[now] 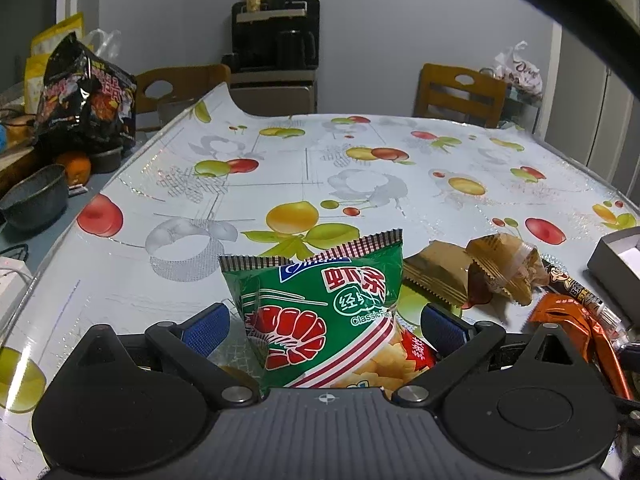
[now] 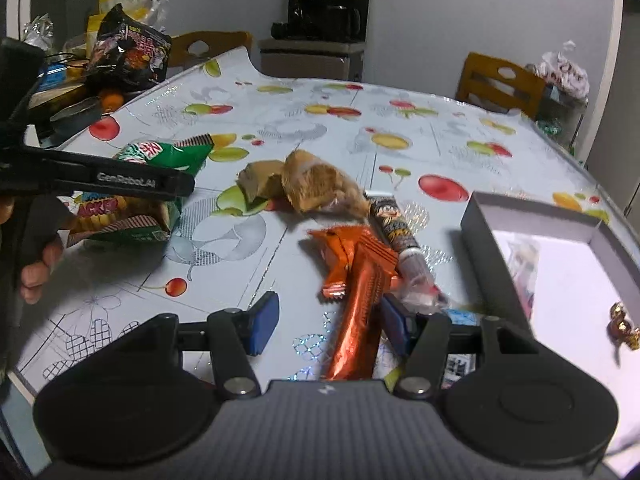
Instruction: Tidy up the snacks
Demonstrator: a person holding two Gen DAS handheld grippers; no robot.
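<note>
Snack count on the fruit-print tablecloth (image 1: pixel 320 160): one green shrimp-cracker bag (image 1: pixel 320 312), two tan wrapped pastries (image 2: pixel 312 188), one orange wrapped bar (image 2: pixel 360 300), one dark tube-shaped snack (image 2: pixel 394 226). One grey open box (image 2: pixel 492 240) at 2 o'clock in the right wrist view, with one gold-wrapped candy (image 2: pixel 622 322) inside.

Left gripper (image 1: pixel 324 326): wide open, blue pads (image 1: pixel 206 330) at either side of the green bag, clear of it; nothing gripped. Bag upright between the fingers at 12 o'clock, lower end hidden behind the gripper body.

Right gripper (image 2: pixel 330 324): wide open, nothing gripped. Orange bar lying lengthwise between the fingers, offset toward the right pad; contact with that pad not determinable. Dark tube at 1 o'clock, touching the bar's far end. Pastries farther out at 12 o'clock.

Open room: bare cloth from 10 to 2 o'clock beyond the snacks. Table edge along 9 o'clock in the left wrist view, with one dark pan (image 1: pixel 36 200), one orange (image 1: pixel 76 166) and one black noodle pack (image 1: pixel 88 96) beyond it. Two wooden chairs (image 1: pixel 460 92) at the far edge.
</note>
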